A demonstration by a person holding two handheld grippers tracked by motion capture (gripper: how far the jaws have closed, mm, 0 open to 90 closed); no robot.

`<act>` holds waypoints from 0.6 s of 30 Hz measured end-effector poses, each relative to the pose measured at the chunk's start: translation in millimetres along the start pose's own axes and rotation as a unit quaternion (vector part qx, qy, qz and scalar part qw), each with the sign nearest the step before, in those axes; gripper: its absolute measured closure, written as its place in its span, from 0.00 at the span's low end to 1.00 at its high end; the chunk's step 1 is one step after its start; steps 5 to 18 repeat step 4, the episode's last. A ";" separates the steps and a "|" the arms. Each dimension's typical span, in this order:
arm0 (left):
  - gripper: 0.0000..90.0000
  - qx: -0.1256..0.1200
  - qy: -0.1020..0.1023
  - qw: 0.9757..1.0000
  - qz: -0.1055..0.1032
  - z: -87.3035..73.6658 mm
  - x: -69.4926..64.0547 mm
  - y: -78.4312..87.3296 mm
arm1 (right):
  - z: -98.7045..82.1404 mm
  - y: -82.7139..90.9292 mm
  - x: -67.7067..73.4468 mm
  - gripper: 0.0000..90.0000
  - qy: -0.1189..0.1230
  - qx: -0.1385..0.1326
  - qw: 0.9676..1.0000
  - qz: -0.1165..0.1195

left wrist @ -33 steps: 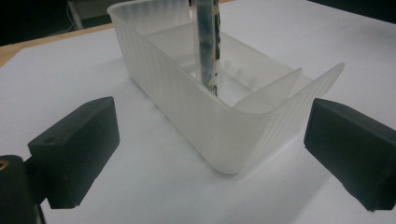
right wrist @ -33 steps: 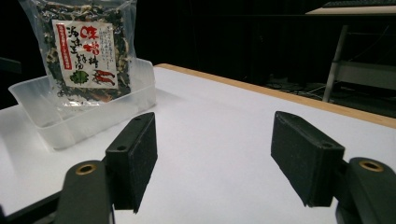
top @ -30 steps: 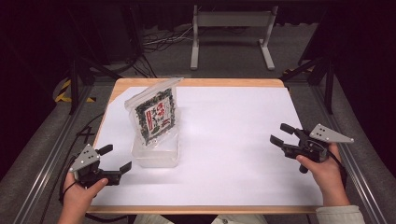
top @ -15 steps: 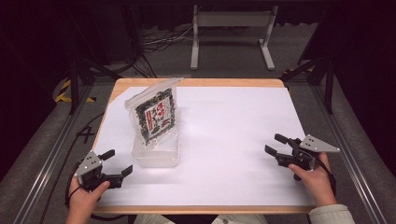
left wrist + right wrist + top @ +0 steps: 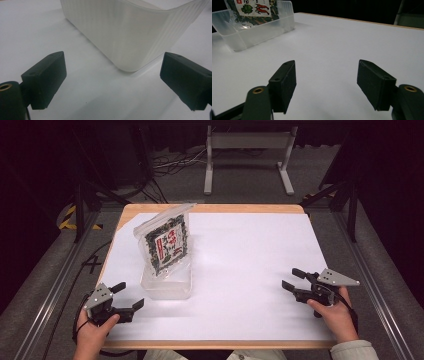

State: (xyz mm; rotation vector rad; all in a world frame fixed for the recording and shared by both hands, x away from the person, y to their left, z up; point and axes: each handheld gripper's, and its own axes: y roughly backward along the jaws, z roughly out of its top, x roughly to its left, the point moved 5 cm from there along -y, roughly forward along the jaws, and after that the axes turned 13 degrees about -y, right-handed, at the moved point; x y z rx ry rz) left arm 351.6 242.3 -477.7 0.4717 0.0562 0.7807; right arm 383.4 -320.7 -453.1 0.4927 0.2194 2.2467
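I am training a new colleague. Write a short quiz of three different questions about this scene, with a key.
1. True or false: the left gripper is shut on the clear tub.
2. What stands in the tub? A) a snack packet B) a cup C) a spoon
3. Fill in: the right gripper hovers with its jaws ____.

Key: 1. False; its jaws are open and hold nothing. 2. A, the snack packet leans upright in it. 3. Open.

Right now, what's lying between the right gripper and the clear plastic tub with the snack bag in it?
Nothing. In the high view, only bare white table cover separates the right gripper from the tub; the right gripper view shows the same.
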 end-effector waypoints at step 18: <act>0.07 -0.005 0.007 1.000 0.001 0.4 0.4 0.1 | -0.3 -0.8 0.9 0.36 0.000 0.000 1.000 0.000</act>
